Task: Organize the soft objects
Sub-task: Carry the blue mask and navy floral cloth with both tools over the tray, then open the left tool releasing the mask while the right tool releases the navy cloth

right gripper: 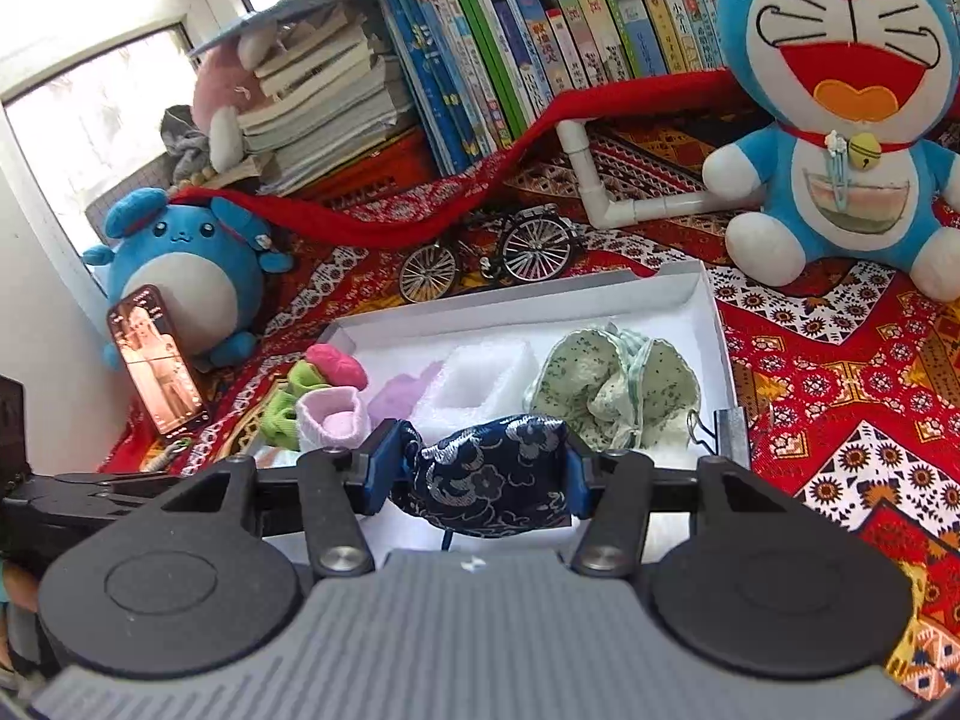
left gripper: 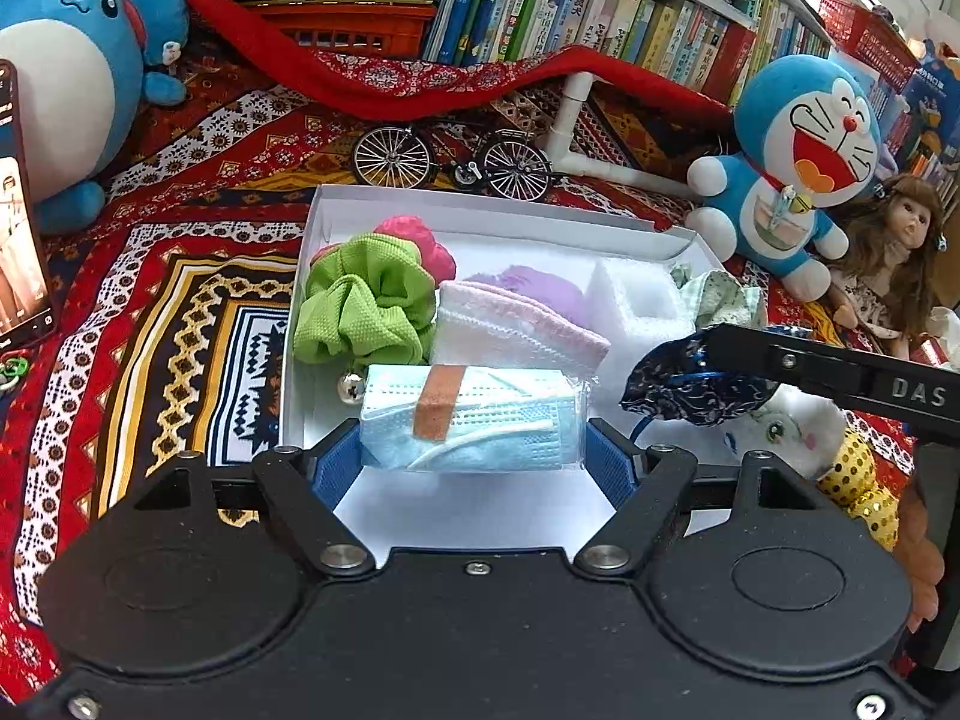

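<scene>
A white box (left gripper: pixel 480 204) holds a green scrunchie (left gripper: pixel 360 306), a pink one (left gripper: pixel 420 240), a purple one (left gripper: pixel 540 288), a white-pink sock (left gripper: pixel 510 330), white foam (left gripper: pixel 642 300) and a green floral pouch (right gripper: pixel 612 384). My left gripper (left gripper: pixel 474 456) is shut on a pack of blue face masks (left gripper: pixel 474 420) over the box's near part. My right gripper (right gripper: pixel 480 474) is shut on a dark blue brocade pouch (right gripper: pixel 492 480), seen in the left wrist view (left gripper: pixel 690 384) at the box's right side.
The box (right gripper: pixel 708 312) lies on a red patterned cloth (left gripper: pixel 180 276). Behind it stand a toy bicycle (left gripper: pixel 450 162), a white pipe frame (left gripper: pixel 576 144) and books. A blue plush (left gripper: pixel 66 60) and phone (right gripper: pixel 159 360) are left; a Doraemon plush (left gripper: pixel 792 162), doll (left gripper: pixel 894 252) and sequinned toy (left gripper: pixel 858 480) are right.
</scene>
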The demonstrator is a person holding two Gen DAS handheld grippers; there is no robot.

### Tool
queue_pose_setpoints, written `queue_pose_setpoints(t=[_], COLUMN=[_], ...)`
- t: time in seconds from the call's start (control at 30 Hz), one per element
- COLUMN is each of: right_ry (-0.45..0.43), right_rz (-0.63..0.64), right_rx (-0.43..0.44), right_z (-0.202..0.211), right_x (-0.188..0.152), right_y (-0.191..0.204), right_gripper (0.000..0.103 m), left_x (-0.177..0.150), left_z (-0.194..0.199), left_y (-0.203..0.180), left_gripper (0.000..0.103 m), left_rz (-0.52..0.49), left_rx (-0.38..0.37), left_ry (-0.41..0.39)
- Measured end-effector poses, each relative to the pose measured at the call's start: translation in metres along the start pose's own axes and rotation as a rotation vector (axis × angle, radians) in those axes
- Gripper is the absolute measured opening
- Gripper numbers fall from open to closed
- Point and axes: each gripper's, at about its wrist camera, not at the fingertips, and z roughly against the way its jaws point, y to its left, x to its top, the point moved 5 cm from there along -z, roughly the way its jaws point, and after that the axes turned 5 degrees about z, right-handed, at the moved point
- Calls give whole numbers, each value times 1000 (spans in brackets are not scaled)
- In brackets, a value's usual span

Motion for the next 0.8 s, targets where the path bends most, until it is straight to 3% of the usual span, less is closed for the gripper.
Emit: queue_pose_setpoints(t=[0.53, 0.8], right_ry=[-27, -8], right_rz=[-17, -4], right_rx=[-39, -32], right_z=[-27, -34], right_x=[15, 8], right_y=[-7, -7], right_gripper=[58, 58], left_x=[27, 22], left_z=[-30, -40], left_y=[-8, -8], left_gripper=[77, 78], left_rz=[-43, -53], left_rx=[70, 72], left_ry=[-60, -30])
